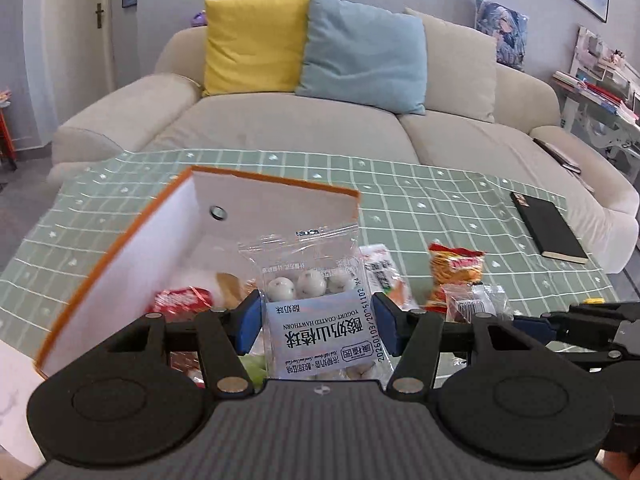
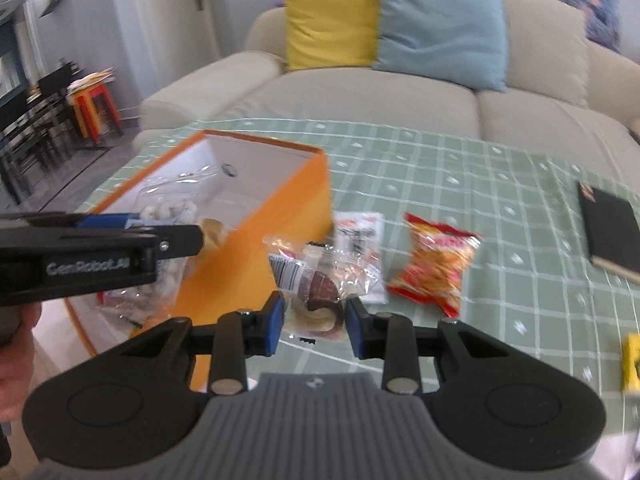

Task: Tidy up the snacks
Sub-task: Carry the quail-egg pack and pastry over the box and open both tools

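Observation:
My left gripper (image 1: 316, 326) is shut on a clear bag of yogurt-coated hawthorn balls (image 1: 316, 300) and holds it above the near end of the orange box (image 1: 120, 248). That box holds a red packet (image 1: 182, 300) and other snacks. My right gripper (image 2: 314, 322) stands around a clear-wrapped round pastry (image 2: 318, 300) on the table, its jaws close beside the wrapper. A red and yellow chip bag (image 2: 434, 264) and a white packet (image 2: 358, 236) lie right of the box (image 2: 256, 216).
A green checked tablecloth (image 2: 480, 184) covers the table. A black notebook (image 2: 610, 232) lies at the far right and a yellow packet (image 2: 632, 360) at the right edge. A beige sofa (image 1: 280, 120) with cushions stands behind the table.

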`<state>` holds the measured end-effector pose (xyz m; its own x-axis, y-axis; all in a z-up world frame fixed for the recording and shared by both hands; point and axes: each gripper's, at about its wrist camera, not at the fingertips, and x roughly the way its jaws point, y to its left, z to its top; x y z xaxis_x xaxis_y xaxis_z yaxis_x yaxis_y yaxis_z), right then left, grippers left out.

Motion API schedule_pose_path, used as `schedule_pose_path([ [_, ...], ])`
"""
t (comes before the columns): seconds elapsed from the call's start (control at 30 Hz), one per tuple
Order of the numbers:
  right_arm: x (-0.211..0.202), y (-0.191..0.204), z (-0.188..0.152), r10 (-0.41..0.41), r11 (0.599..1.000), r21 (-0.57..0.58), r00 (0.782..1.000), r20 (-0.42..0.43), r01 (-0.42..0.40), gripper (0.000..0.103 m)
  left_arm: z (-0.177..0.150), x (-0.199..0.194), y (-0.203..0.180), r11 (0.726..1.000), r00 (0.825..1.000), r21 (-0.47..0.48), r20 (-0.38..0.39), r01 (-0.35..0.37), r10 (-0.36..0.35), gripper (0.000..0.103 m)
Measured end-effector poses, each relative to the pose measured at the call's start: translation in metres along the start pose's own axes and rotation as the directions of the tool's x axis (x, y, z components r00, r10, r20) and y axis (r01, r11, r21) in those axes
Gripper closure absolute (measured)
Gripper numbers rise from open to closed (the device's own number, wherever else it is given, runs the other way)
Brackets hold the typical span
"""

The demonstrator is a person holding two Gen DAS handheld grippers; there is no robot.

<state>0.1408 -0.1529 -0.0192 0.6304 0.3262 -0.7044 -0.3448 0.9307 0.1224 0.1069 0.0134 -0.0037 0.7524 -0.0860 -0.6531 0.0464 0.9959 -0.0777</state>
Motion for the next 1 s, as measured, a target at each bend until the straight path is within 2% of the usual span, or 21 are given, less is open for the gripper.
schedule_pose_path([
  [0.3,0.013,0.046,0.027,0.046,0.991,-0.126,0.999,0.025,-0.042,0.073,0.005,-0.002,0.039,0.998,0.998,-0.015,0.009,-0.068,0.068,0.037],
  [0.63,0.029,0.065,0.039,0.062,0.977,-0.208,0.998,0.030,-0.055,0.073,0.005,0.016,0.064,0.993,0.993,-0.013,-0.037,-0.116,0.115,0.037],
  [0.87,0.049,0.081,0.049,0.037,0.955,-0.295,0.999,0.028,-0.027,0.073,0.009,0.037,0.072,0.989,0.987,0.039,-0.072,-0.143,0.146,0.037],
  [1.0,0.068,0.091,0.055,0.007,0.928,-0.372,1.000,0.010,-0.003,0.073,0.011,0.053,0.074,0.986,0.984,0.078,-0.093,-0.147,0.154,0.037],
])
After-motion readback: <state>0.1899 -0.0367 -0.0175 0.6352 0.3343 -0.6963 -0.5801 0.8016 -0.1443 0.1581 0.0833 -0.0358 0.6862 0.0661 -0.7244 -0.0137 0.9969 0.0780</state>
